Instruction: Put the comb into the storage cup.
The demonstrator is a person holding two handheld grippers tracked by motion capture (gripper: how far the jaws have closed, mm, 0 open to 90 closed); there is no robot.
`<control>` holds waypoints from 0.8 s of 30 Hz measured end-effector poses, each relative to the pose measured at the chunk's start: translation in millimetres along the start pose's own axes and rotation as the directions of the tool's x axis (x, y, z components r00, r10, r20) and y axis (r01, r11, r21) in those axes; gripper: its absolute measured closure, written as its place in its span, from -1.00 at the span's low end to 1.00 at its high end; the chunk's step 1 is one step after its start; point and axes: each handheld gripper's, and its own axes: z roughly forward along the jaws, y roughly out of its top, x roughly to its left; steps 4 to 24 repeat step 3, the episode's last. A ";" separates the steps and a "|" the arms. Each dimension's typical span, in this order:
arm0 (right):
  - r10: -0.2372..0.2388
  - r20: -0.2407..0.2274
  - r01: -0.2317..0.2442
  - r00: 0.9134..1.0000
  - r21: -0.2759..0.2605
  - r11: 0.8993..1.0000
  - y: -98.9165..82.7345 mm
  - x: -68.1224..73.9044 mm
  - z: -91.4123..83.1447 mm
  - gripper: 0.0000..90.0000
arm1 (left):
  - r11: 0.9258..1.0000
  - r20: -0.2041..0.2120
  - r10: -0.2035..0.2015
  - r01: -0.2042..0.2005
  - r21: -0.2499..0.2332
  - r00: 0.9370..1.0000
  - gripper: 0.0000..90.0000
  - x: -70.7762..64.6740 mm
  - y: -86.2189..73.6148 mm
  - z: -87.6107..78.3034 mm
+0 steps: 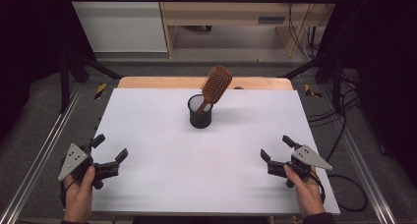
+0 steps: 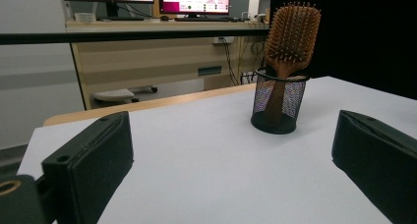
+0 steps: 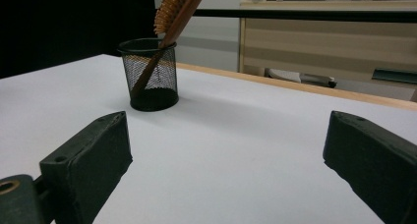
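Holding both claws low at frame bottom, you grip nothing. Your left claw (image 1: 109, 149) at lower left, jaws spread wide, empty. Your right claw (image 1: 275, 148) at lower right, jaws equally wide, empty. Wooden hairbrush (image 1: 215, 86) stands handle-down, tilted, in black mesh cup (image 1: 200, 117) at upper centre of white table (image 1: 162, 175), well apart from both claws.
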 end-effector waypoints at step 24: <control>-0.002 -0.002 0.002 1.000 -0.009 1.000 0.5 0.0 -0.3 -0.91 | 1.000 0.005 0.007 -0.007 -0.004 1.000 -0.95 -1.3 0.5 0.7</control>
